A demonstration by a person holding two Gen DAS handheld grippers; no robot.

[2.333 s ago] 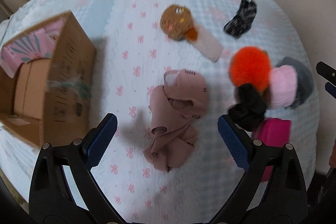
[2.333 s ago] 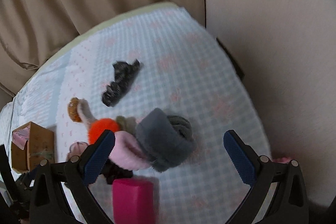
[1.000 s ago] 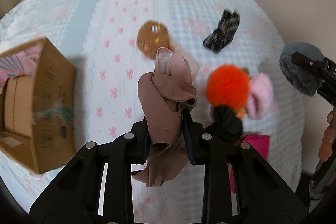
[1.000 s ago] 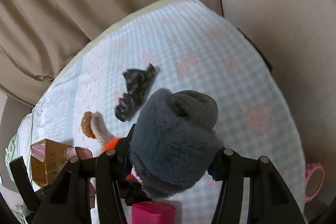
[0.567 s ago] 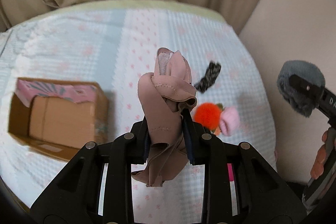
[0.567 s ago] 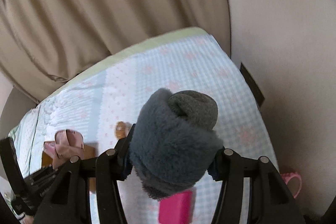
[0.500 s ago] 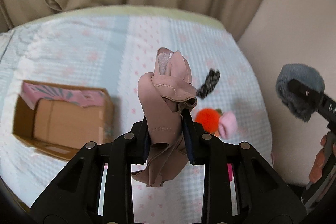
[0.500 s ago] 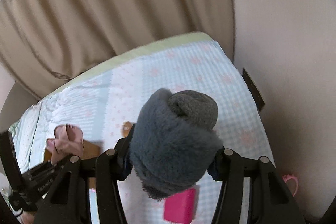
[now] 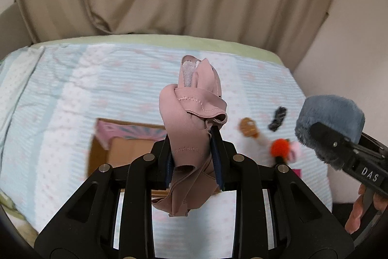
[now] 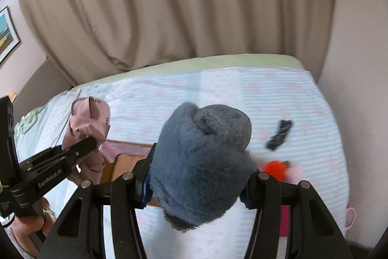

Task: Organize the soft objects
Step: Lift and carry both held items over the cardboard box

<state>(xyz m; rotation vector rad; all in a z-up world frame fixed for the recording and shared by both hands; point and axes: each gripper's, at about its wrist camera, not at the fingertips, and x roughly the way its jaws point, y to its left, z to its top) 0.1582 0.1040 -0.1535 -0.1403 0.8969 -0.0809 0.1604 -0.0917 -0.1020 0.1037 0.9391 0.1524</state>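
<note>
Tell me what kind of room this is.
Most likely a bedroom: a bed with a pale blue patterned cover, long beige curtains behind it, and a framed picture on the wall.

stitched smooth pink cloth [image 9: 191,128], fluffy grey fleece roll [image 10: 196,166], matt cardboard box [image 9: 126,152], waffle-textured bedspread [image 9: 72,94].

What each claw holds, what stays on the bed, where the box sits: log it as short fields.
left claw: shut on the pink cloth, lifted above the bed
right claw: shut on the grey fluffy sock, lifted too
box: cardboard, open, on the bedspread below the pink cloth
left on the bed: orange pompom, brown plush, dark sock
</note>
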